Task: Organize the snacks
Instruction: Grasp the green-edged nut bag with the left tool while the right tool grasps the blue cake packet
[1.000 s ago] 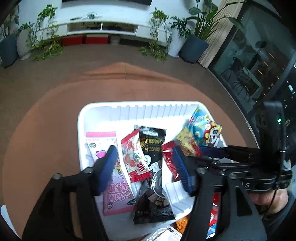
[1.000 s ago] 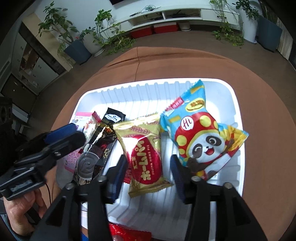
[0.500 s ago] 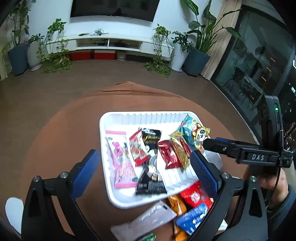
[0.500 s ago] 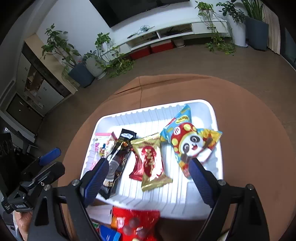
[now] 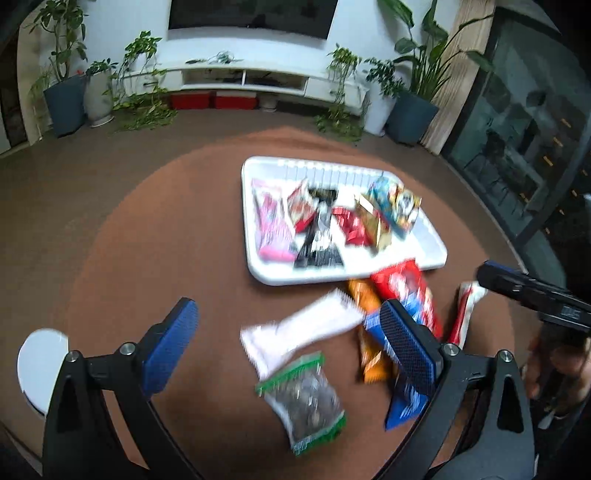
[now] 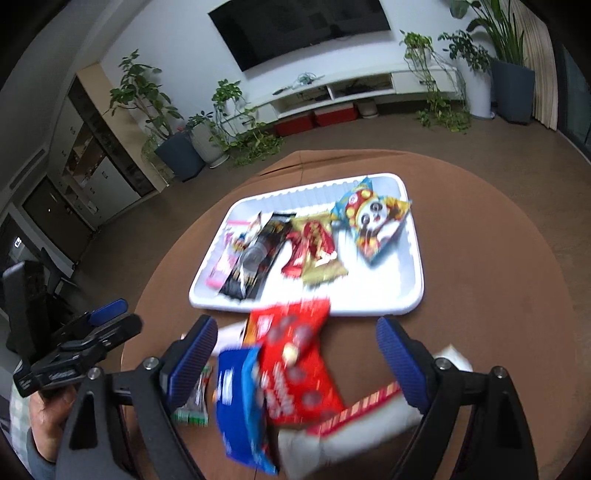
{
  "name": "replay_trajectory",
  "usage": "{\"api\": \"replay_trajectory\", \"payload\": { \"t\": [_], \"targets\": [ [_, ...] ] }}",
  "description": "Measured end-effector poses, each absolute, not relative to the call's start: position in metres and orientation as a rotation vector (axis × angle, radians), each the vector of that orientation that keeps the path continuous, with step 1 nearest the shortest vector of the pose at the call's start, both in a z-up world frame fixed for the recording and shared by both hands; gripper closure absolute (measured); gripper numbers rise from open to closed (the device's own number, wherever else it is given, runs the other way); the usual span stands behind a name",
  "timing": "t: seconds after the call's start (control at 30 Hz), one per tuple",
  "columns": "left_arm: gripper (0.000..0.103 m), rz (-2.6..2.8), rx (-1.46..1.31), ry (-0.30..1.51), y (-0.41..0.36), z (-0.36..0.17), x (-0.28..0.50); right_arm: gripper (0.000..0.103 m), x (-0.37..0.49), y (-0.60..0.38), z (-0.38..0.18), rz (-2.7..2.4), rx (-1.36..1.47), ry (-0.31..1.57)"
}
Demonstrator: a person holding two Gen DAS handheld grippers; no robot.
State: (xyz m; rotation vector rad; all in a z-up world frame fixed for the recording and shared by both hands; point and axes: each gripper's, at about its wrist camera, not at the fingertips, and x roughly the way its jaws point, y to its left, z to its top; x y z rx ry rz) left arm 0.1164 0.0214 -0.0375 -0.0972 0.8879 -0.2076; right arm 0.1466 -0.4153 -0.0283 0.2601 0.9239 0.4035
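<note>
Room: a living room with a dark TV [image 6: 299, 29] on a white wall, a long white shelf [image 5: 258, 77] under it, and lots of green plants [image 5: 144, 81] in pots.
Worktop: a round worktop [image 5: 155, 236] with a brown cloth on it.
Tray: a white tray [image 5: 432, 243] sits on the far side of the worktop.
Snacks in the tray: a pink pack [image 5: 271, 225], a black pack [image 5: 319, 236], a red pack [image 5: 351, 227], a gold pack [image 6: 319, 251] and a panda pack [image 6: 373, 225] lie side by side.
Snacks outside the tray: a big red bag [image 6: 295, 362], a blue pack [image 6: 240, 402], an orange pack [image 5: 369, 332], a long white pack [image 5: 303, 332], a clear pack with green edges [image 5: 306, 402] and a red and white pack [image 6: 354, 424] lie in a loose pile near the tray's close edge.
Left claw [image 5: 291, 347]: its jaws are wide apart and hold nothing. It hangs above the loose pile.
Right claw [image 6: 299, 365]: its jaws are wide apart too, and empty. It hangs above the red bag and the blue pack.
Picture: the snacks look blurry.
</note>
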Motion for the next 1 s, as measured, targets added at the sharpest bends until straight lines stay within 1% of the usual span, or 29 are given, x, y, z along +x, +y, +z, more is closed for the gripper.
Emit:
{"api": "replay_trajectory", "payload": {
  "t": [0.17,0.23,0.27,0.37,0.57,1.0],
  "targets": [
    [0.003,-0.181,-0.08,0.944,0.015,-0.063,0.082,0.012,0.105,-0.408,-0.035,0.423,0.248,0.913],
    [0.002,-0.176,-0.068,0.947,0.013,-0.068,0.072,0.012,0.09,-0.405,-0.037,0.423,0.252,0.906],
    [0.0,-0.173,-0.059,0.948,0.013,-0.069,0.069,0.012,0.085,-0.404,-0.039,0.426,0.257,0.903],
    [0.0,-0.16,-0.025,0.952,0.009,-0.076,0.061,0.011,0.075,-0.401,-0.041,0.409,0.237,0.89],
    [0.0,-0.138,0.019,0.974,0.003,-0.088,0.066,0.011,0.068,-0.397,-0.048,0.381,0.219,0.902],
    [0.001,-0.096,0.085,1.07,-0.008,-0.121,0.104,0.011,0.061,-0.384,-0.056,0.397,0.166,0.907]
  ]
}}
